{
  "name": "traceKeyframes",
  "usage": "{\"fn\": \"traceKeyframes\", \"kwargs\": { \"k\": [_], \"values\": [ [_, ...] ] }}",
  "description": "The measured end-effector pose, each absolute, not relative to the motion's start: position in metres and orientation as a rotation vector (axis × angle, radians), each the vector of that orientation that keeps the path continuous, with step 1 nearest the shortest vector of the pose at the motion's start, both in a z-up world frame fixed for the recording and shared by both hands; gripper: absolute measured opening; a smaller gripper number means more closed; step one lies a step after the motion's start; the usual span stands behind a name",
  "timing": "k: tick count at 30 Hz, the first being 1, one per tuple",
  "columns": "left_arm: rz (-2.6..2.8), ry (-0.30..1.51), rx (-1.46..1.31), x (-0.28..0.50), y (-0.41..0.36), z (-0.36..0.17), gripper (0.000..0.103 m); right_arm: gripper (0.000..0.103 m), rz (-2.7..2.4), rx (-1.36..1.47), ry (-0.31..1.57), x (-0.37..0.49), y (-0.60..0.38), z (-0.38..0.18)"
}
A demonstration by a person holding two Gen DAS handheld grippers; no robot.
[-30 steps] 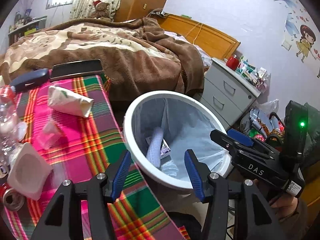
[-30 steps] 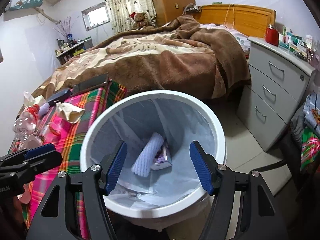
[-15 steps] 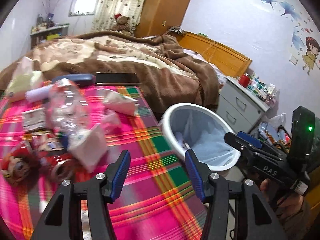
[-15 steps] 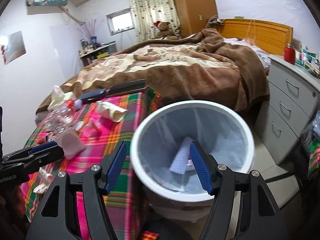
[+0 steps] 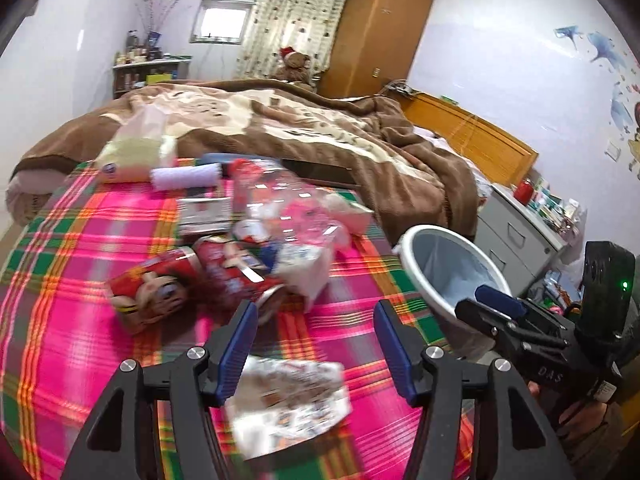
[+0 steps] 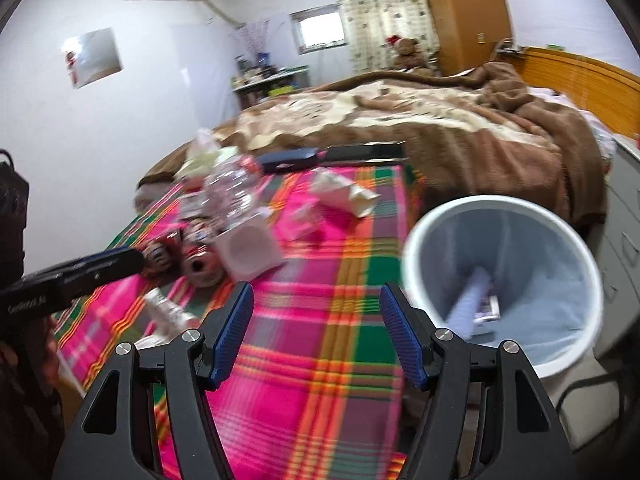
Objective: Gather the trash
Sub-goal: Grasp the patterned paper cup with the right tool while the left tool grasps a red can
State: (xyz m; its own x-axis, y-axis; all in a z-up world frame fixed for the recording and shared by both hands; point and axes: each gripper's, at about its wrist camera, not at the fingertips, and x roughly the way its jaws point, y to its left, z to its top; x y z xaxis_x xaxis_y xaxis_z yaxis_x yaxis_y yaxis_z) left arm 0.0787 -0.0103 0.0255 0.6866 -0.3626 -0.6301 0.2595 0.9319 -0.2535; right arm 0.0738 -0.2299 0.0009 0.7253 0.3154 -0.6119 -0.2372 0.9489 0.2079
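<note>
1. The left gripper (image 5: 314,334) hangs over the plaid tablecloth (image 5: 72,320), its blue-padded jaws spread wide and grasping nothing
2. Just under it, at the cloth's near edge, lies a blurred printed wrapper (image 5: 290,404), flat, its long axis running roughly left to right across the left wrist view
3. The right gripper (image 6: 316,330) is likewise released and empty, pointing over the cloth with the waste bin (image 6: 416,240) just to its right
4. The bin, white-rimmed with a pale blue liner, stands off the table's right edge, its mouth facing up; inside, a pale rolled item (image 6: 470,298) leans with its long axis running from the bottom up toward the far wall, beside a small packet (image 6: 490,308)
5. The trash pile sits mid-table: two red cans (image 5: 192,280) lie on their sides, one open end facing the right wrist camera
6. A clear crumpled bottle (image 5: 280,200) lies behind them, its red cap pointing toward the bed (image 5: 320,128)
7. A white cup (image 6: 250,250) rests tipped beside the cans, and a crumpled paper carton (image 6: 344,194) lies further right, nearer the bin
</note>
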Motion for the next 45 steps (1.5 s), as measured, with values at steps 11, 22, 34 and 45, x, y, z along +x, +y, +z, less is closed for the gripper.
{"fn": "traceKeyframes", "kwargs": {
  "k": [11,22,34,45],
  "values": [
    [-0.257,0.75,-0.164,0.083,0.058,0.011,0.069,0.067,0.527,0.061,0.759,0.075,-0.161,-0.016],
    [-0.254,0.772,-0.104,0.114,0.091,0.0,0.07,0.067,0.603,-0.03,0.828,0.083,-0.124,-0.031],
    [-0.316,0.834,-0.118,0.162,0.1,-0.016,0.07,0.044,0.573,-0.082,0.864,0.082,-0.115,-0.039],
    [-0.364,0.895,-0.047,0.184,0.082,-0.033,0.07,0.031,0.514,-0.052,0.853,0.079,-0.131,-0.036]
  ]
}}
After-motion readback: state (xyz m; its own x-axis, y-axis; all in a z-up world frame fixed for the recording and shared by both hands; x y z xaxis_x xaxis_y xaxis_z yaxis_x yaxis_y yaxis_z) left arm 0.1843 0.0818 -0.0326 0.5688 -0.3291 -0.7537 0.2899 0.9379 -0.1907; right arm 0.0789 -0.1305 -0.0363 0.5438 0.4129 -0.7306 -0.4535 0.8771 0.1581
